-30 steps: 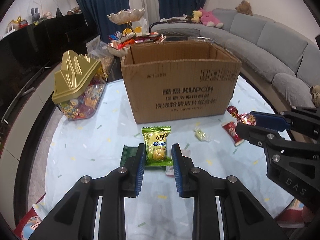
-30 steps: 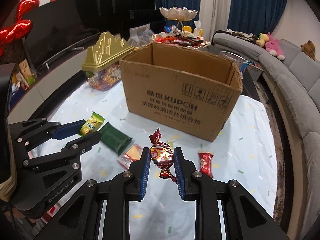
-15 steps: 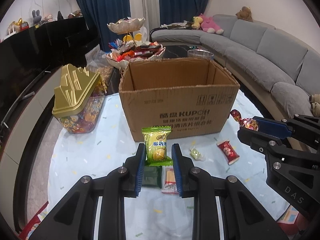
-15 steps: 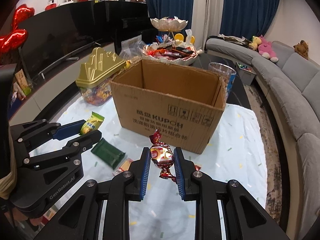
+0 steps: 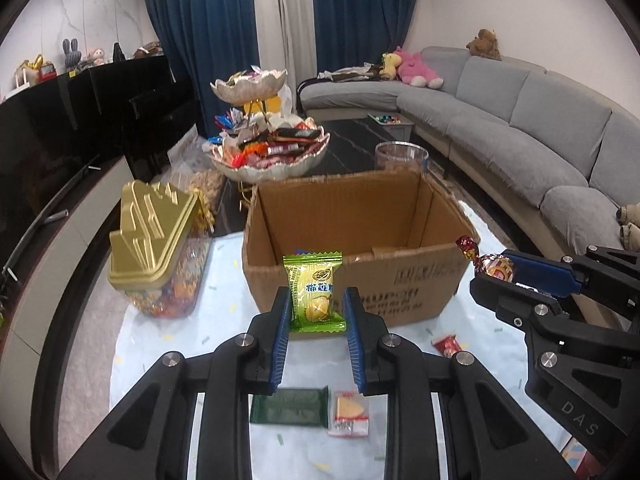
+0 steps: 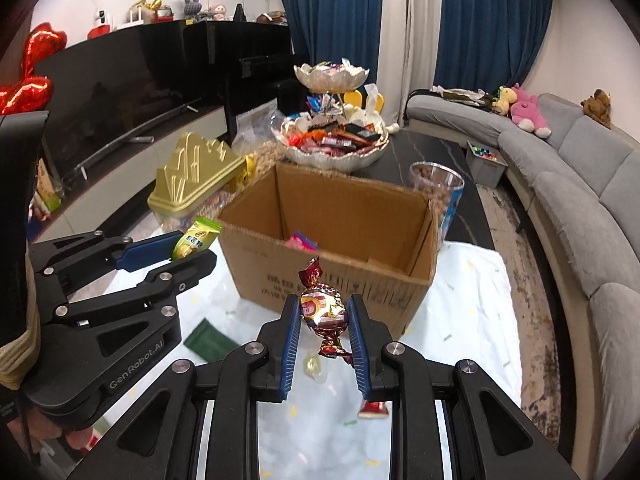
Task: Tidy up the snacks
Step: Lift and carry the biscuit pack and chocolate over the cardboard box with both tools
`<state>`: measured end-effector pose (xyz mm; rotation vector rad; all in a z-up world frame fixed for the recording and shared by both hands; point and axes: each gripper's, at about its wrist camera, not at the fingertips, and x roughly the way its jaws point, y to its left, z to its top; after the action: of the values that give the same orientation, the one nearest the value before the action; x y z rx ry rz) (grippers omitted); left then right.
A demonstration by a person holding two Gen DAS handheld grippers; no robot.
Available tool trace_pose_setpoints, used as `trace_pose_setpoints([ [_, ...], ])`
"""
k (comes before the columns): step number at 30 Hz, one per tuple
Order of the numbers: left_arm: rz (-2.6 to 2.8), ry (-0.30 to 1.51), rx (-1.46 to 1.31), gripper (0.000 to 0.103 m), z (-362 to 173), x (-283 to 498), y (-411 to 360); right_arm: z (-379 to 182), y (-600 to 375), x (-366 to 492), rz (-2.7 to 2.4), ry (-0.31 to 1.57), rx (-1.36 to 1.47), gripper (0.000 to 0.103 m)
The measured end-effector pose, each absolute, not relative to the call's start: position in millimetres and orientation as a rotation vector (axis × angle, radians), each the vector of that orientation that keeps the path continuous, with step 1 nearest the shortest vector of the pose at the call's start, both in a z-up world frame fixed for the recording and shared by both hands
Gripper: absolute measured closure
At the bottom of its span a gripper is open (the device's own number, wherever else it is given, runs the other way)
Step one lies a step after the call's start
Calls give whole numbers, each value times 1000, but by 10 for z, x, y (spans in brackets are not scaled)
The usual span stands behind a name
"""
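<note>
In my left gripper (image 5: 315, 312) I hold a light green crinkly plastic snack packet (image 5: 315, 291), its fingers clamped on the lower half, just in front of the open brown cardboard box (image 5: 352, 240). It looks nearly weightless and pillowy, slick film that I judge could slide if squeezed on the puffed middle, so the flat sealed edges are the safer hold. My right gripper (image 6: 324, 326) has its fingers closed on a round foil-wrapped candy with twisted red ends (image 6: 323, 311), gripped across the firm body; I reckon the twists would tear or slip. The box is stiff corrugated board with ragged cut edges, and something pink lies inside. On the pale confetti-patterned surface (image 5: 168, 320) lie a flat dark green packet (image 5: 289, 406), a clear wrapper with a yellow biscuit (image 5: 349, 414) and a small red packet (image 5: 447, 345). A gold-lidded clear candy tub (image 5: 156, 236) stands left of the box.
</note>
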<state>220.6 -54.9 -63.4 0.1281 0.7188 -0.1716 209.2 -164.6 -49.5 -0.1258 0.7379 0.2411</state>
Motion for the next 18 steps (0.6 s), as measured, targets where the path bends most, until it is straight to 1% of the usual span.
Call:
trace_pose_setpoints([
  [8, -182, 697, 137, 76, -492, 2416, -580, -324, -1669, 2311, 227, 709, -123, 77],
  [18, -185, 687, 138, 76, -386, 2742, -601, -253, -1679, 2599, 217, 693, -120, 78],
])
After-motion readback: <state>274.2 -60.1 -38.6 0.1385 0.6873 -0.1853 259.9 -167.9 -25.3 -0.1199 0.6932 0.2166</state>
